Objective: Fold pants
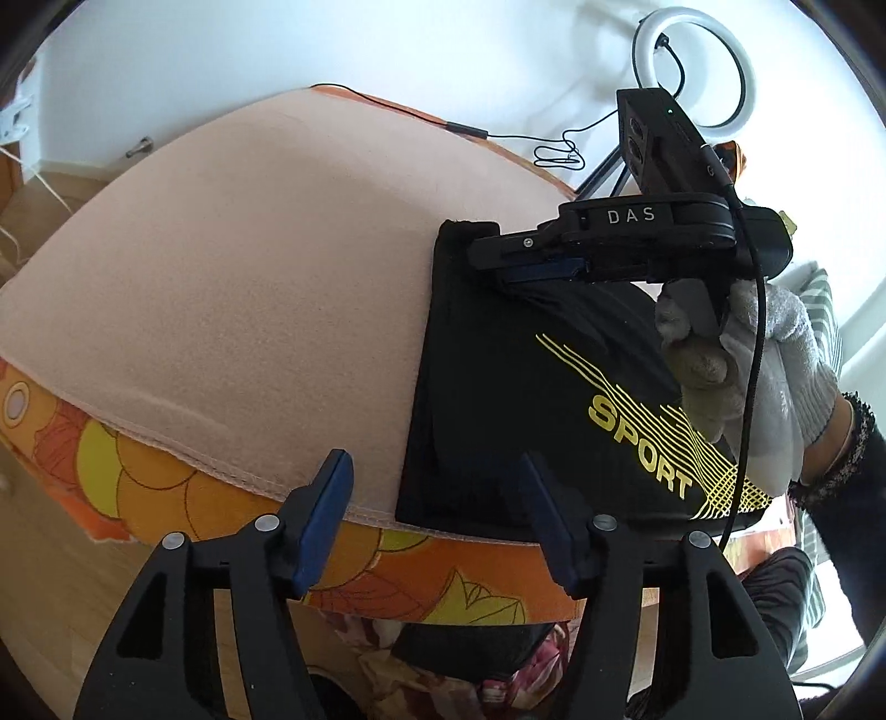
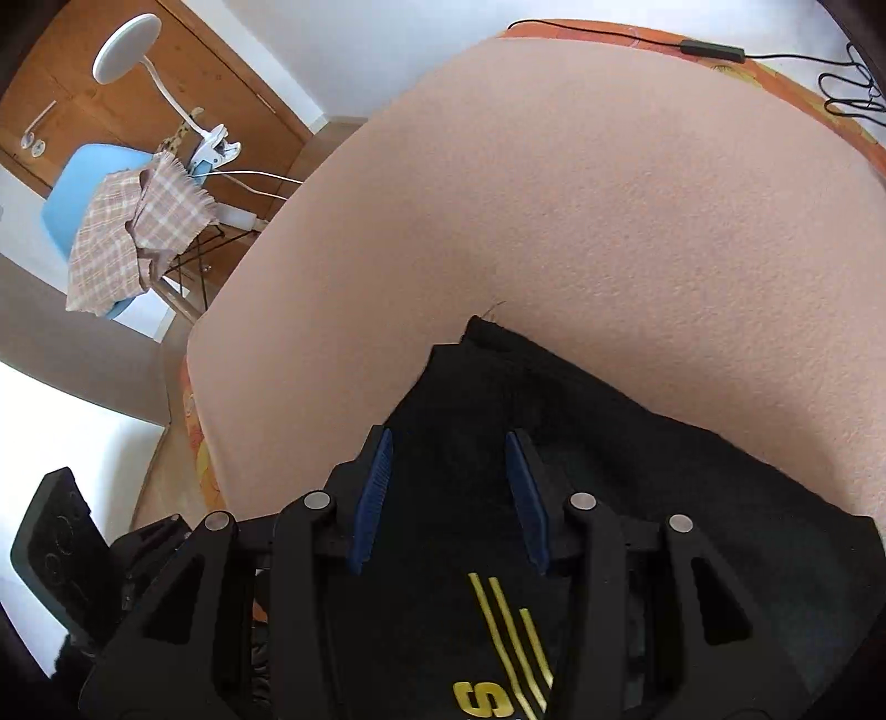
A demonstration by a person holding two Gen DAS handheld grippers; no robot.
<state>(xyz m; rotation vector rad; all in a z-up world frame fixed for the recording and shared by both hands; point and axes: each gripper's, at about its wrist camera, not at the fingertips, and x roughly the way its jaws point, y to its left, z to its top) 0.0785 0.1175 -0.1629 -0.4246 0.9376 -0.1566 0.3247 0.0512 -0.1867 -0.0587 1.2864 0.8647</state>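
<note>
Black pants (image 1: 515,399) with a yellow SPORT print lie folded into a compact block on the peach blanket (image 1: 249,288), near its front edge. My left gripper (image 1: 437,504) is open, its fingers over the block's near left corner and the blanket edge, holding nothing. My right gripper (image 1: 531,271) lies flat over the far edge of the pants, held by a gloved hand. In the right wrist view the right gripper (image 2: 448,493) has its fingers apart over the black pants (image 2: 609,443), empty.
The blanket covers an orange flowered tablecloth (image 1: 166,498). A ring light (image 1: 692,72) and black cables (image 1: 559,149) are at the far right. A blue chair (image 2: 94,194) with a checked cloth and a white clamp lamp (image 2: 127,44) stand beyond the table's left side.
</note>
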